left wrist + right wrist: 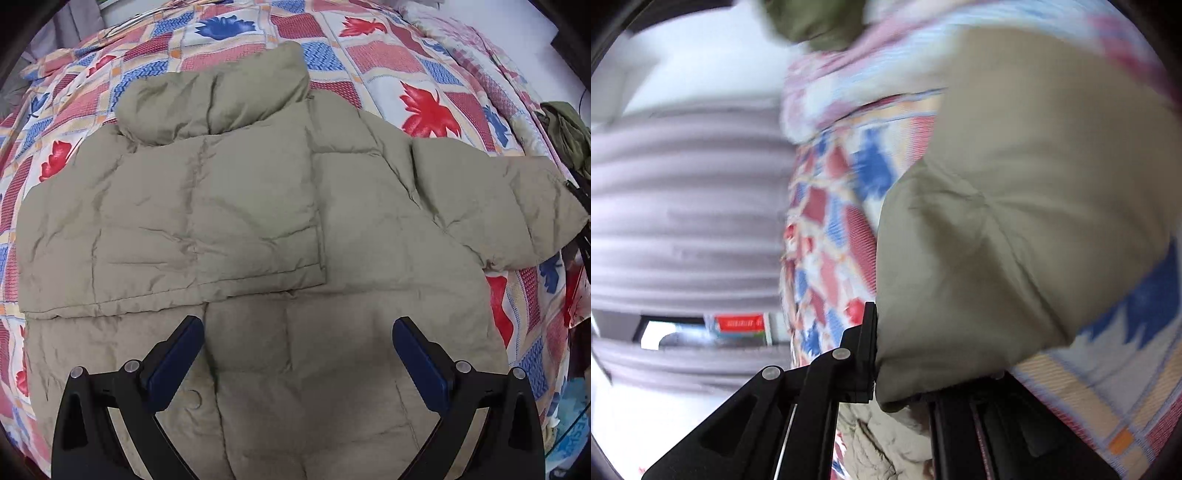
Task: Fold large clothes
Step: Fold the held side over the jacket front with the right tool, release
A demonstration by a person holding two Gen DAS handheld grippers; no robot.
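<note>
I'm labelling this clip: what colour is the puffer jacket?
Khaki beige, plain and quilted; the puffer jacket shows best in the left wrist view.

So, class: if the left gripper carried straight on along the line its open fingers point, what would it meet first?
Most likely the khaki puffer jacket. The left gripper points steeply down at the jacket's lower body panel, with nothing between its fingers. How far off the fabric lies is unclear.

Right tongs' (886, 354) far finger behind blurred jacket cuff (979, 277)
</note>
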